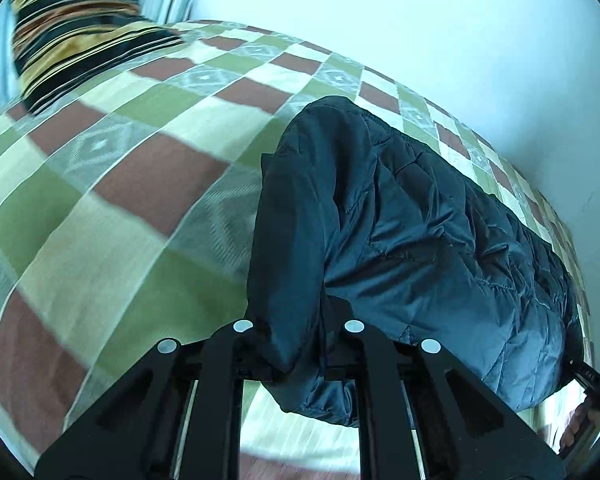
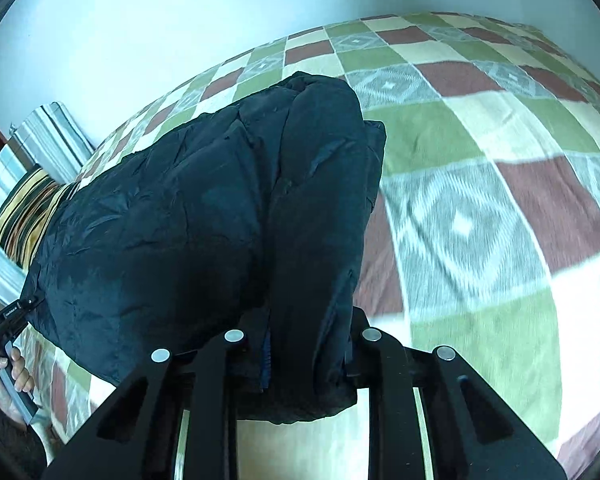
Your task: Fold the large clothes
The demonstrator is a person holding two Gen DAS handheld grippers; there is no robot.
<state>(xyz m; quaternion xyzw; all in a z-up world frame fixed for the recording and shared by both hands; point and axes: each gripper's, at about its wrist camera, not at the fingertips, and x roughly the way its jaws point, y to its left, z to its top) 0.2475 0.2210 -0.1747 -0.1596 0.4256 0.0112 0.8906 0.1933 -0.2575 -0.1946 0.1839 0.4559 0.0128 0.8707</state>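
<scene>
Left wrist view: the left gripper (image 1: pixel 297 336) was clamped on an edge of the dark quilted jacket (image 1: pixel 420 232), lifted above the checked bedspread (image 1: pixel 119 168); a striped pillow (image 1: pixel 71 32) showed beyond.

Right wrist view: the right gripper (image 2: pixel 304 344) pinched the opposite edge, and only here was the person's left hand (image 2: pixel 15 380) plain.

Judgement: mid-fold carry; next, lay the edge over evenly.
</scene>
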